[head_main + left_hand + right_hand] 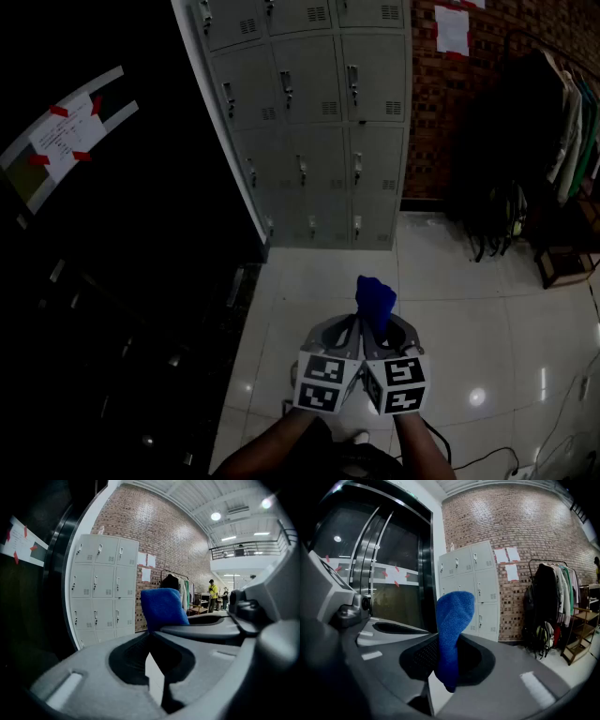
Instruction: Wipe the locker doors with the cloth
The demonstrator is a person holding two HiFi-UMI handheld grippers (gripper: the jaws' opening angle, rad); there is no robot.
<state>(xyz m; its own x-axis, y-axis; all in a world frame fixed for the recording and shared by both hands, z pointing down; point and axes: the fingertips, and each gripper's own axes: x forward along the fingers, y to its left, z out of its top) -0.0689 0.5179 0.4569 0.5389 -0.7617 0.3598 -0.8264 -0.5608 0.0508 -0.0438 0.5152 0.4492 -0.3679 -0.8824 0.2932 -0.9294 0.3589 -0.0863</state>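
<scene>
The grey lockers (309,112) stand against the brick wall ahead, across the white tiled floor; they also show as lockers (101,588) and lockers (476,588). A blue cloth (375,298) sticks up from my right gripper (380,328), which is shut on it. In the right gripper view the cloth (452,630) hangs folded between the jaws of the right gripper (447,644). My left gripper (349,323) is held tight beside the right one, shut with nothing in it. In the left gripper view the left gripper (150,634) has the cloth (161,609) just beyond its tips.
A dark glass door with taped paper (84,131) fills the left side, next to the lockers. A clothes rack with coats and bags (553,141) stands at the right, with a low wooden shelf (564,264) beside it. Cables (487,459) lie on the floor near my feet.
</scene>
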